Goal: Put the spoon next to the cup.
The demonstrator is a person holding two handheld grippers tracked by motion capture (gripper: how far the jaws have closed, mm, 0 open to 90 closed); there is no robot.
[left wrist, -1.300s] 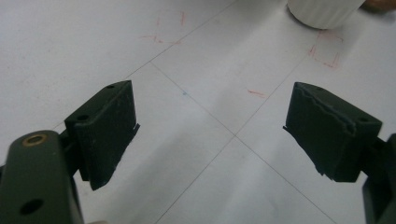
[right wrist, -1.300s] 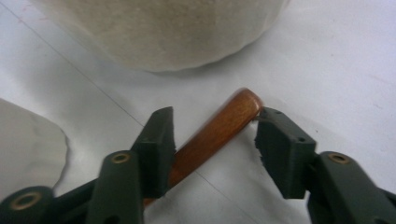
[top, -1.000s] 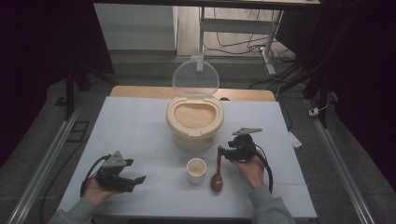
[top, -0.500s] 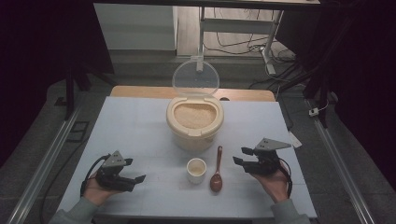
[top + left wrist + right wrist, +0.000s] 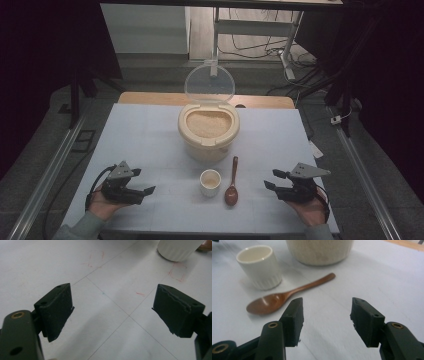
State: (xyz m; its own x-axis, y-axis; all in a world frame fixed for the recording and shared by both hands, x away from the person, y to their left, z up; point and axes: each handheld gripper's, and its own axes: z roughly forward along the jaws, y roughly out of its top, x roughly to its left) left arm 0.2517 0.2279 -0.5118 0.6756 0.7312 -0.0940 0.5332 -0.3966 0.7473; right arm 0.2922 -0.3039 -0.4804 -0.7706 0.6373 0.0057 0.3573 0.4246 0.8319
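Rice fills the big cream container [image 5: 208, 131] at the middle of the surface [image 5: 140, 145], its clear lid [image 5: 209, 84] standing open behind it. In front of it sits the small white cup [image 5: 210, 182], and just to its right lies the wooden spoon [image 5: 232, 181], bowl toward the person, handle pointing at the container. From the high view the cup seems to have something pale inside, though I cannot tell whether that is rice or just the glaze; in the right gripper view [image 5: 259, 267] its inside looks bare as far as I can see down. My guess is that the scooping is either finished or not begun: the spoon lies flat on the surface and nothing has hold of it.

Right tool [image 5: 272, 180] rests low near the front edge, well apart from the spoon [image 5: 287, 295], its jaws spread wide with only bare surface between them. Left tool [image 5: 144, 191] sits at the other front corner, jaws likewise wide apart and holding nothing; the cup's base [image 5: 178, 248] shows far ahead of it. Both hands lie on the surface, palms cradling the tools.
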